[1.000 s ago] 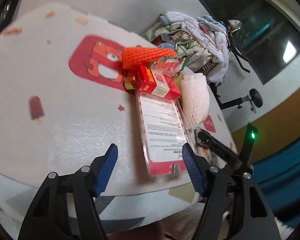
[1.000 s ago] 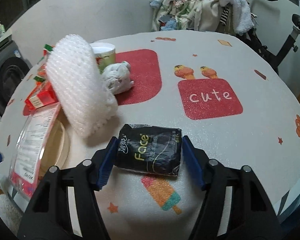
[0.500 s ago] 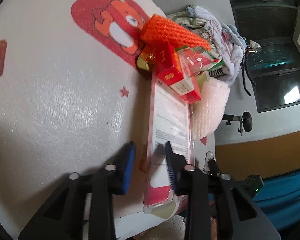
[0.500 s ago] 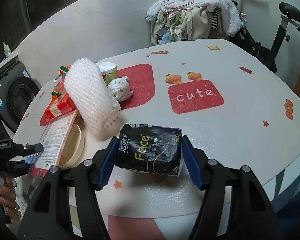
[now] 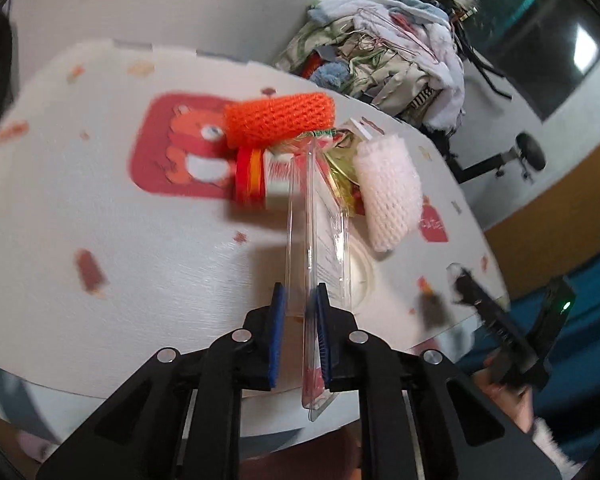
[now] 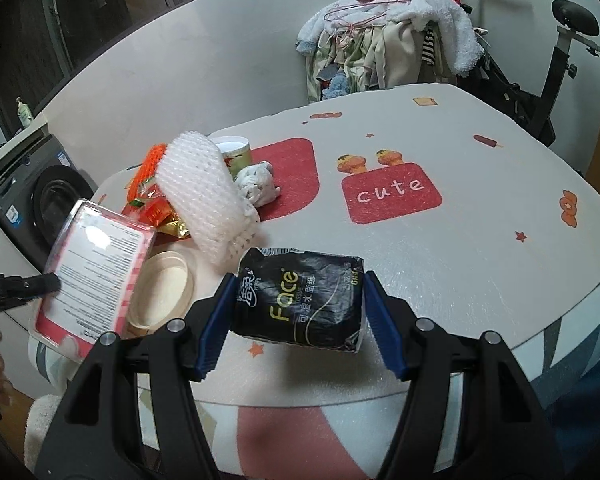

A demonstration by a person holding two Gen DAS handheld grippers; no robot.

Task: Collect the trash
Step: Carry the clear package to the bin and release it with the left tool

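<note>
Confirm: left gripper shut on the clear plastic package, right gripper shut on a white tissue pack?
Not quite. The tissue pack in the right gripper is black, as the right wrist view shows. The left gripper is indeed shut on the clear plastic package.

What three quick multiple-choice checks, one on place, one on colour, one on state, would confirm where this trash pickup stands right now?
1. Where is the cream lid?
A) on the table, beside the lifted clear plastic package
B) on the "cute" patch
C) in the right gripper

2. What colour is the tissue pack?
A) white
B) black
C) orange

3. What is the left gripper doing?
A) wide open
B) clamping the package
C) holding the white foam net

Answers: 1 A, seen next to the package; 2 B, black wrapper; 3 B, fingers pinch its edge.
</note>
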